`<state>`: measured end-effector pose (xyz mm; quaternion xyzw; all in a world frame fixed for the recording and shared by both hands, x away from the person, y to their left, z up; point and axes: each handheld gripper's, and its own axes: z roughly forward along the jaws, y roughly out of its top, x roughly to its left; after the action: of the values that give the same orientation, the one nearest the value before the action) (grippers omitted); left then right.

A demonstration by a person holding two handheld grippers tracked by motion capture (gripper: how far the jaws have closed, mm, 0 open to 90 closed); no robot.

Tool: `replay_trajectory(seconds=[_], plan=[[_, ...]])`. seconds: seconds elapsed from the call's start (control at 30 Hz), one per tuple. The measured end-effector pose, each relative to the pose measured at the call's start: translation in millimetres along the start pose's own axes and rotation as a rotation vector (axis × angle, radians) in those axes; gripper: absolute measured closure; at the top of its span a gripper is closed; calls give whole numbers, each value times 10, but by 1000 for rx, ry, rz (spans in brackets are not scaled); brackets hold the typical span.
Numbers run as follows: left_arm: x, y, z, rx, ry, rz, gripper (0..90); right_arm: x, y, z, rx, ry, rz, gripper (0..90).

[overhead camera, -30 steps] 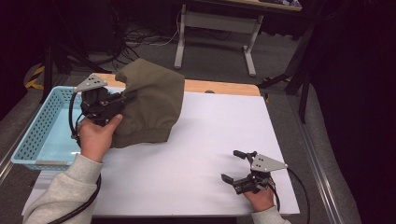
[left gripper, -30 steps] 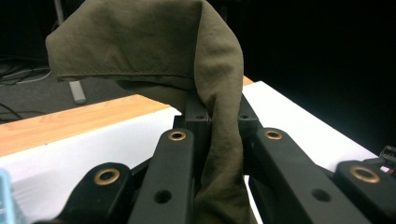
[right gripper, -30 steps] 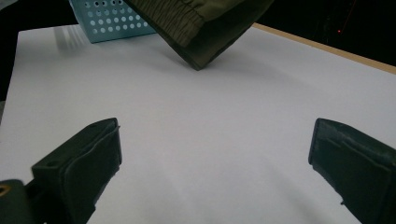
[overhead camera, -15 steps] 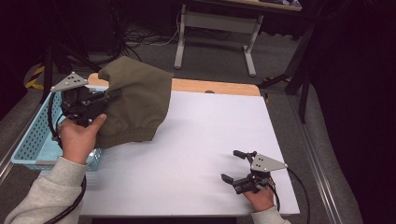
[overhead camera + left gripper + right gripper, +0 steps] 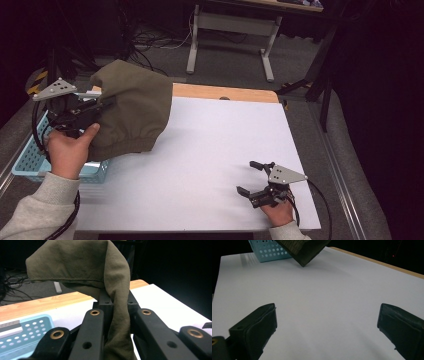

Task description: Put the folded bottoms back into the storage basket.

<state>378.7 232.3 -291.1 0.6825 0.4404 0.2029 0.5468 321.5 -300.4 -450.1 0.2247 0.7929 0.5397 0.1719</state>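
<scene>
White sheeting covers the bench (image 5: 210, 165), with a strip of bare wood along its far edge. Over the bench's left side hangs an olive-green cloth (image 5: 132, 112), lifted clear of the surface, its lower hem drooping above the white sheet and the basket's near end. A pale blue perforated basket (image 5: 35, 162) sits at the left edge, partly under the cloth. The left tongs (image 5: 117, 315) are clenched on a fold of the cloth, which drapes up and over their 2 black jaws. The right tongs (image 5: 256, 177) rest released near the bench's front right, jaws spread wide, well apart from the cloth.
</scene>
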Motion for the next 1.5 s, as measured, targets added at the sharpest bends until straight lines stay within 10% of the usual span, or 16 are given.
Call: replay_trajectory(seconds=[1.5], plan=[[475, -12, -650, 79, 46, -25, 820, 1, -2, 9, 8, 0, 0, 31]])
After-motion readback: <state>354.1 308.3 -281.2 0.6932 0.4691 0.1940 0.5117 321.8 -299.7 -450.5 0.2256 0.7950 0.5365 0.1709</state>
